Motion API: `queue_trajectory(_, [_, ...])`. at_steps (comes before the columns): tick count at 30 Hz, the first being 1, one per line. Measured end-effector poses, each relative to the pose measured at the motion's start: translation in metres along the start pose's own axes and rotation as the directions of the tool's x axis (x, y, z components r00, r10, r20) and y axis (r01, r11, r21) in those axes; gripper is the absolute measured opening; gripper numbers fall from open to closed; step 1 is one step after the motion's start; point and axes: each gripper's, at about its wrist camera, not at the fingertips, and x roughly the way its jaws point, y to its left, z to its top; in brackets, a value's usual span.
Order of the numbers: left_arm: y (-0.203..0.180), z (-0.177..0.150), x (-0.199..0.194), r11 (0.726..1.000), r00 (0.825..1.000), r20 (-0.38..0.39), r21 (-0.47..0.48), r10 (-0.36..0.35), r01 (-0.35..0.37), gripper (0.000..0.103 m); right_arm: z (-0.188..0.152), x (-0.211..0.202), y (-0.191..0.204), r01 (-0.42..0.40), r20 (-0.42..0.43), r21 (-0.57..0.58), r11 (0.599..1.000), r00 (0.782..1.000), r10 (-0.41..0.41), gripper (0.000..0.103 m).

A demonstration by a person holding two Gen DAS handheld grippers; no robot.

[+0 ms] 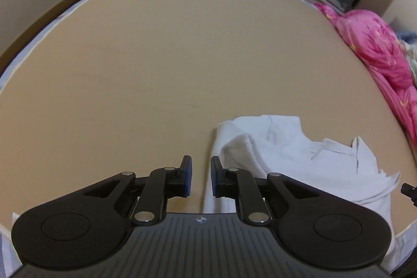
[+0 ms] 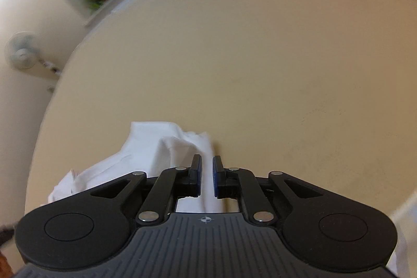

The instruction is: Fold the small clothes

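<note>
The crumpled white cotton garment (image 1: 299, 160) is seen partly bunched on the tan worktop (image 1: 182, 56); folding is judged unfinished. Both jaws are narrowly parted, gripping nothing.

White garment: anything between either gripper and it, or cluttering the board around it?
Nothing visible. The white garment lies crumpled on the tan board, directly ahead of the left gripper and right gripper, both slightly open and empty. The pink bedding sits off the far edge.
</note>
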Motion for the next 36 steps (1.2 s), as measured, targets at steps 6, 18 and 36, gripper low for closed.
queue_trajectory(6, [-0.006,-0.003,0.018,0.997,0.997,-0.071,0.076,-0.009,0.014,0.032,-0.010,0.009,0.013,0.002,-0.037,-0.216,0.976,0.999,-0.010,0.014])
queue_trajectory(18, [-0.037,0.006,0.059,0.991,0.998,-0.059,0.132,0.027,-0.019,0.041,-0.004,0.052,0.049,0.046,-0.008,-0.382,0.923,0.999,-0.054,0.025])
queue_trajectory(36, [-0.054,0.024,0.051,0.987,0.993,0.110,0.152,0.028,-0.045,0.006,0.018,0.059,0.067,0.034,0.158,-0.340,0.940,0.987,0.021,0.006])
